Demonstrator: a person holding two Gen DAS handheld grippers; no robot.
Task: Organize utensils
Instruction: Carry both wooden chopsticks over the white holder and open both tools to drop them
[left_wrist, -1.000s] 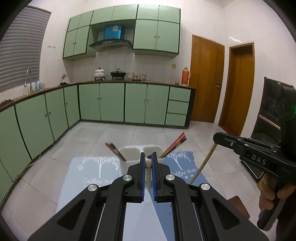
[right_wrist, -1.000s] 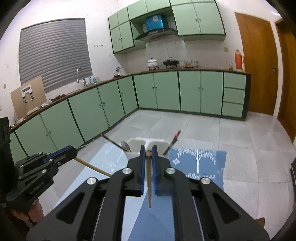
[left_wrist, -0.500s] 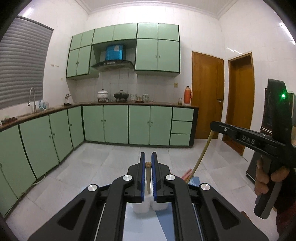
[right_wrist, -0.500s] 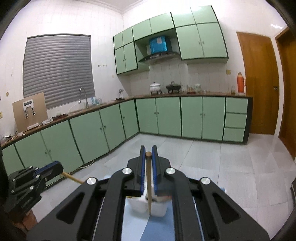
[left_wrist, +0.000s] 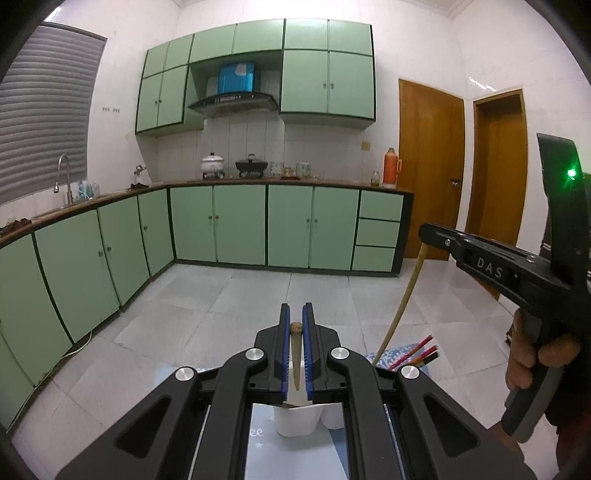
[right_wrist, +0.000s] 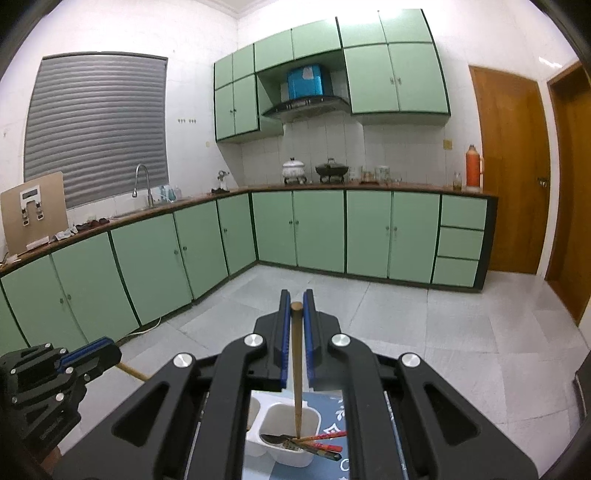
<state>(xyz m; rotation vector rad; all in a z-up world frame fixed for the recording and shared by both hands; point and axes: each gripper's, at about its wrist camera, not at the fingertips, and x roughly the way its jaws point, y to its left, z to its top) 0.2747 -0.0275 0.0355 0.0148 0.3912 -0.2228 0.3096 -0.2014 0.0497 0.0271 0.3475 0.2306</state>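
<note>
In the left wrist view, the left gripper (left_wrist: 296, 325) pinches a wooden stick (left_wrist: 296, 354) between its blue pads, the stick hanging down toward the white holder (left_wrist: 299, 421) on the blue mat (left_wrist: 258, 443). Red chopsticks (left_wrist: 413, 355) poke up just right of the gripper body. Farther right, the right gripper (left_wrist: 428, 236) clamps a long bamboo handle (left_wrist: 402, 302), a hand (left_wrist: 535, 360) on its grip.

In the right wrist view, that handle (right_wrist: 296, 365) runs down into the holder's right compartment (right_wrist: 291, 424), beside a spoon (right_wrist: 275, 439) and chopsticks (right_wrist: 325, 441). Beyond lie a tiled floor (right_wrist: 443, 332), green cabinets (right_wrist: 317, 229) and two wooden doors (right_wrist: 506, 173).
</note>
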